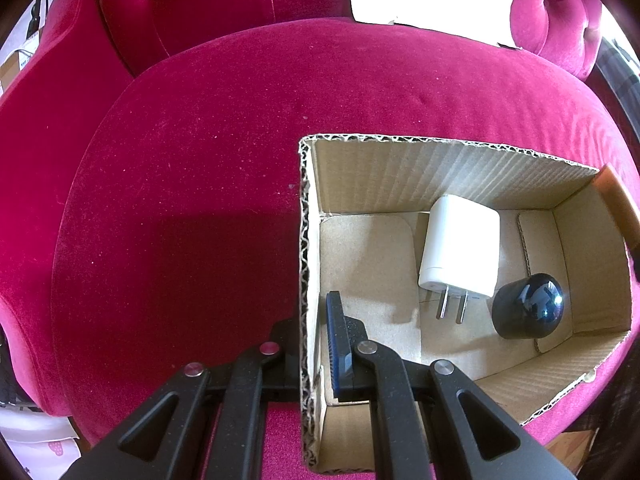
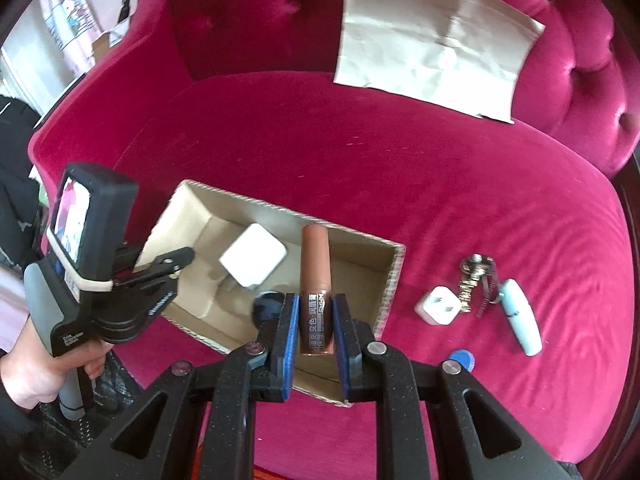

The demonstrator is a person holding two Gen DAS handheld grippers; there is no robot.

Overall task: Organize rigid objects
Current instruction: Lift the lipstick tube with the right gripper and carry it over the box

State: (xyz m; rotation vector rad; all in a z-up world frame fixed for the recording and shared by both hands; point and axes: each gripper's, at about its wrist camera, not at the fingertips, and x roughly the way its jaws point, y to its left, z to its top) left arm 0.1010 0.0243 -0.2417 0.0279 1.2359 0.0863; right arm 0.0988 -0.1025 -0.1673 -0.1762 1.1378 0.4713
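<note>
Left wrist: left gripper clamped astride the cardboard box wall, one finger inside, one outside. Inside: white charger, prongs pointing toward the camera; black cap just beside it.

Right wrist: right gripper clamped on brown tube, long axis pointing away, over the box's near edge. Small adapter, keys, pale tube beyond the box's right wall, on the pink sofa.

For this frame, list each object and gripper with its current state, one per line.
Cardboard box: open-topped, on the sofa seat.
Large white charger: lying in the box, prongs exposed.
Black round cap: in the box beside the charger.
Brown tube: clamped above the box.
Left gripper: jaws straddling the box wall.
Right gripper: shut on the tube.
Small white charger: outside on the seat.
Pale blue tube: lying outside.
Keys: outside.
</note>
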